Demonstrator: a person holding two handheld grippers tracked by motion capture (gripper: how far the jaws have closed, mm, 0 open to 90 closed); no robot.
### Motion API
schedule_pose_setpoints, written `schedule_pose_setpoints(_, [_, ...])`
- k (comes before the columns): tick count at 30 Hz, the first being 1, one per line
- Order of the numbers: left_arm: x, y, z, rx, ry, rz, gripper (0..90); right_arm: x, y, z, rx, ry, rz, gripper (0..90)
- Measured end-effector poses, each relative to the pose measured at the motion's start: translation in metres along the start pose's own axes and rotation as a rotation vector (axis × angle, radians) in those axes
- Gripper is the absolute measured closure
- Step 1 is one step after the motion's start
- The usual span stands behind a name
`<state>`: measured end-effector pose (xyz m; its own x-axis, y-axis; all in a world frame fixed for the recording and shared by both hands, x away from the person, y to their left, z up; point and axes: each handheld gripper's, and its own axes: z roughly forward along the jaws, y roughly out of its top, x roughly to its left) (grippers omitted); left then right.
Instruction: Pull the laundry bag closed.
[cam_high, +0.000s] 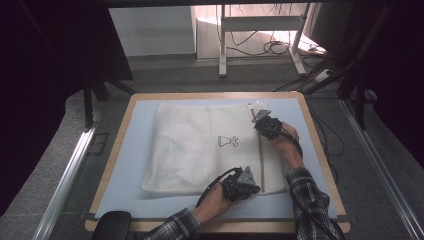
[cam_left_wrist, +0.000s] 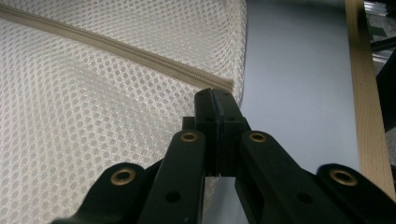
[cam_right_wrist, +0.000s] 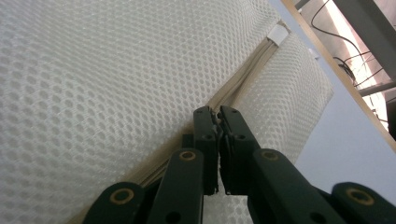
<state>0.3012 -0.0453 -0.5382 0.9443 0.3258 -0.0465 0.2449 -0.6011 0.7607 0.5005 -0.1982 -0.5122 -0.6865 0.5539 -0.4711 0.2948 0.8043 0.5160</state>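
Observation:
A white mesh bag lies flat on the blue mat, with a small black drawing printed near its middle. A tan zipper runs along its right side. My left gripper is shut at the zipper's near end, pinching the bag's edge by the corner. My right gripper is farther up the zipper, shut on a small piece that looks like the zipper pull. Beyond it the two zipper tapes run to a white tab.
The mat covers a wooden table whose edge shows in both gripper views. A black object sits at the near left corner. Beyond the table stand a white metal frame and floor cables.

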Motion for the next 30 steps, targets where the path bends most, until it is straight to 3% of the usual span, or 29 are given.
schedule_pose_setpoints(13, [0.001,0.0,0.0,-0.001,-0.008,-0.011,90.0,-0.015,0.009,0.018,-0.002,-0.015,0.005,85.1])
schedule_pose_setpoints(30, [0.001,0.0,0.0,-0.001,-0.005,-0.007,90.0,-0.023,0.016,0.029,-0.004,-0.032,0.009,84.8])
